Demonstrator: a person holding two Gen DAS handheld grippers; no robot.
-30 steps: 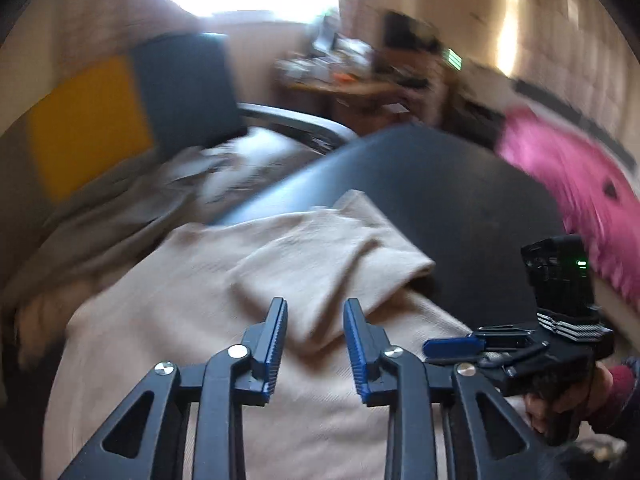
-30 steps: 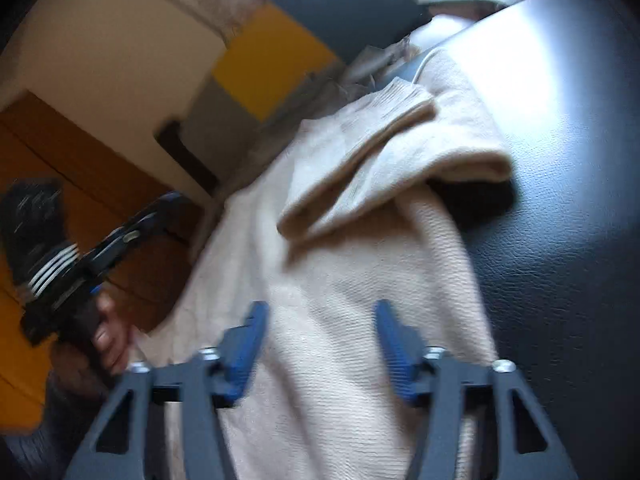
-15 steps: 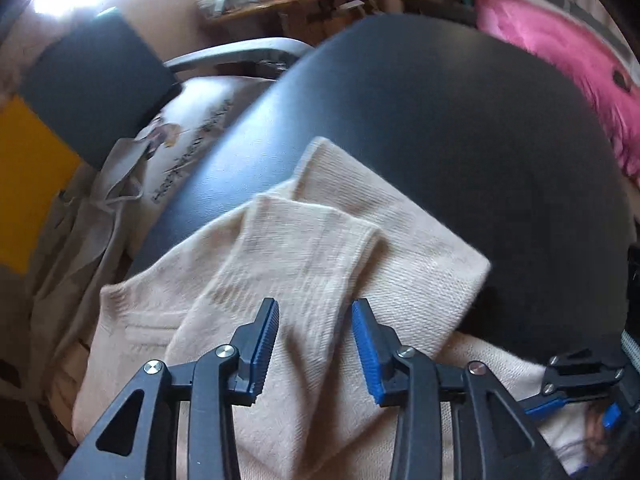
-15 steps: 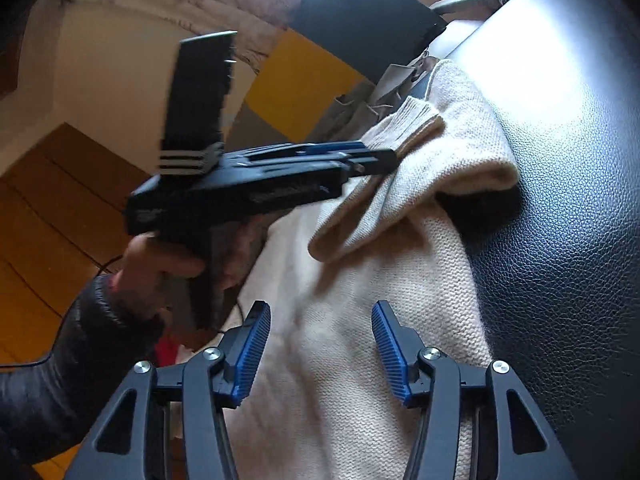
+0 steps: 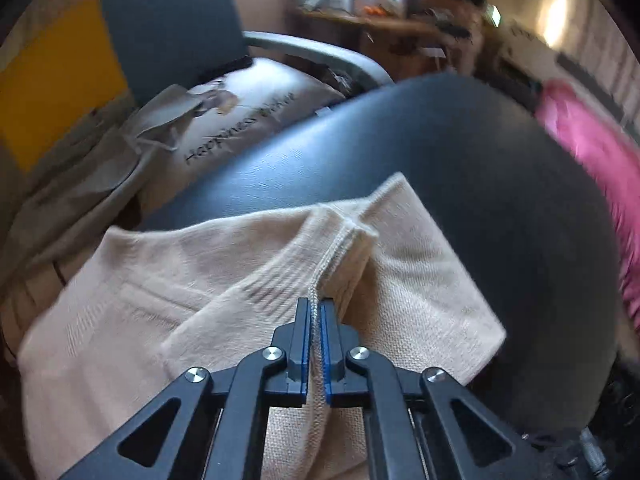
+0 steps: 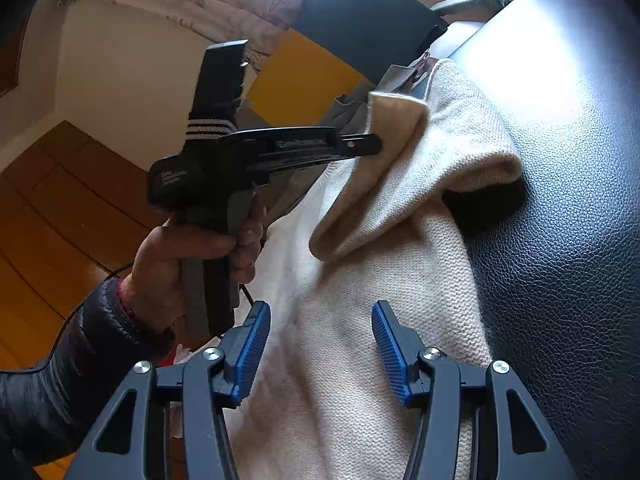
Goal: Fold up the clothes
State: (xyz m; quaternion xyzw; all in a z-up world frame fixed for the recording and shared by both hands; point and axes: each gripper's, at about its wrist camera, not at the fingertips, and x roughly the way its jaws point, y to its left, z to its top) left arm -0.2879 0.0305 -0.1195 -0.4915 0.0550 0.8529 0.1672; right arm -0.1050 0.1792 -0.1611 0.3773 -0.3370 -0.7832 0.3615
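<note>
The left gripper (image 5: 316,320) is pinching the ribbed edge of a sleeve (image 5: 340,252), with its blue pads pressed flat on the knit. The sleeve is part of a soft, cream sweater (image 5: 132,320). The sleeve is running straight away from the gripper, and its cuff is pointing far ahead toward the dark table (image 5: 460,152). The sweater is spreading out under the gripper and to its left. Its knit is looking fuzzy and bumpy. The table is looking smooth with a tiny leather grain, and its far edge is curving round.

The right gripper (image 6: 320,344) is hanging above the sweater (image 6: 360,360) with its fingers wide apart, holding nothing. Its blue pads (image 6: 250,348) have little ridges. Ahead of it the folded sleeve (image 6: 420,176) is lying on the sweater in a thick flap, slanting away and to the left. To its left, a hand (image 6: 192,264) in a dark puffy sleeve is gripping the handle of the left gripper (image 6: 372,145).

Far ahead of the left gripper a chair (image 5: 172,28) is standing with a gray cloth (image 5: 80,176) draped on it. Far to its right something pink (image 5: 592,160) is lying, too blurry to tell.
</note>
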